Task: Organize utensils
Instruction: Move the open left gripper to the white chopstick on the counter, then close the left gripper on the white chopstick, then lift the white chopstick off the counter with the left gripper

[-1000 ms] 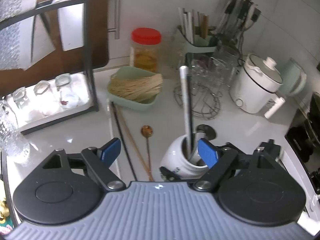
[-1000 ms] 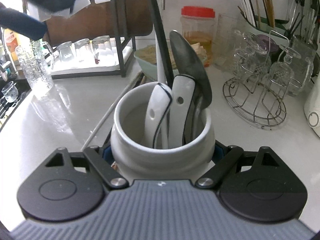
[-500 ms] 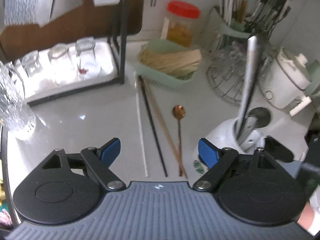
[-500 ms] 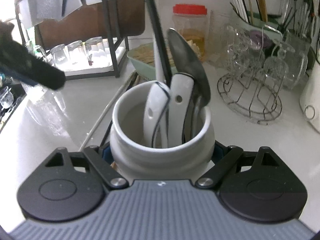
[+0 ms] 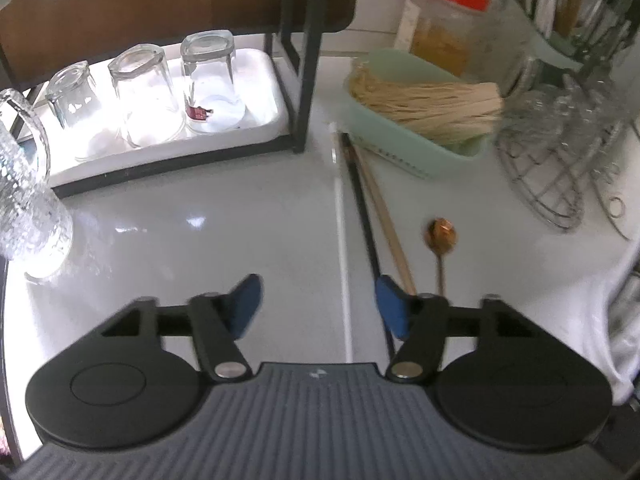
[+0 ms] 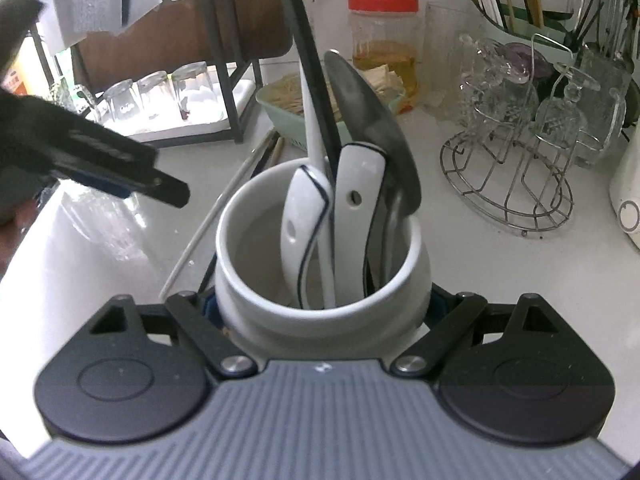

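Round glazed white crock, slim chopsticks

Three upturned glasses stood on a white tray under a black rack; a red-lidded jar stood behind a green basket of noodles.

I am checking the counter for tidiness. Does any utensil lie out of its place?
Yes. A white chopstick, a black chopstick, a wooden chopstick and a small copper spoon lie loose on the counter, outside the white holder.
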### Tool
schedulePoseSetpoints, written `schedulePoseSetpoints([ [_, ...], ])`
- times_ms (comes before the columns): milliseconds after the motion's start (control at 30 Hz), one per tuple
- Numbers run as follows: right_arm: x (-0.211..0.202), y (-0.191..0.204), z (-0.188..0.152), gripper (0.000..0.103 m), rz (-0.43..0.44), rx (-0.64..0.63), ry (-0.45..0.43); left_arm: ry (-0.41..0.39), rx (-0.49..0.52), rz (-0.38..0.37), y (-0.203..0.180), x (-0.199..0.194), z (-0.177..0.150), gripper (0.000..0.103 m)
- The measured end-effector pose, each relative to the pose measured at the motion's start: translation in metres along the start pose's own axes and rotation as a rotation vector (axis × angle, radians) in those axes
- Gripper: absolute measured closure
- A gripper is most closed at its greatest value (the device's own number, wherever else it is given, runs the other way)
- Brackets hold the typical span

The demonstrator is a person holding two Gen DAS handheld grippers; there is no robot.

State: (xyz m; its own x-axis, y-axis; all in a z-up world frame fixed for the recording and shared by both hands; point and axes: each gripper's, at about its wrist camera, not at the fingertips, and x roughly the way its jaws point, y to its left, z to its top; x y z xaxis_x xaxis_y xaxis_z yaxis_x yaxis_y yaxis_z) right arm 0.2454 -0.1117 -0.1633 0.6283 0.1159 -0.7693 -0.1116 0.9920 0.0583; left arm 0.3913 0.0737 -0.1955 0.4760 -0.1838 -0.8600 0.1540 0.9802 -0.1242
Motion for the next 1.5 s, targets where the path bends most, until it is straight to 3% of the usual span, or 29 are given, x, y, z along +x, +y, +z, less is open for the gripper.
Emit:
schedulePoseSetpoints([
  [233, -0.005, -0.001, -0.005, 0.011, -0.015, 0.016, -0.003, -0.025, 0.013, -0.052, -0.001, 0.029, 0.006, 0.074],
  [433, -0.005, -0.001, -0.004, 0.011, -0.012, 0.013, -0.003, -0.021, 0.019, -0.056, -0.007, 0.04, 0.006, 0.082],
  [667, -0.005, -0.002, -0.005, 0.011, 0.003, -0.001, -0.005, -0.01, 0.025, 0.0, -0.013, 0.043, 0.004, 0.097],
  [867, -0.005, -0.003, -0.005, 0.011, 0.012, -0.007, -0.006, 0.005, 0.008, 0.023, -0.015, 0.045, 0.008, 0.097],
  [1500, -0.004, 0.001, -0.004, 0.011, -0.013, 0.024, -0.001, 0.03, -0.025, -0.019, -0.003, 0.017, -0.02, 0.097],
])
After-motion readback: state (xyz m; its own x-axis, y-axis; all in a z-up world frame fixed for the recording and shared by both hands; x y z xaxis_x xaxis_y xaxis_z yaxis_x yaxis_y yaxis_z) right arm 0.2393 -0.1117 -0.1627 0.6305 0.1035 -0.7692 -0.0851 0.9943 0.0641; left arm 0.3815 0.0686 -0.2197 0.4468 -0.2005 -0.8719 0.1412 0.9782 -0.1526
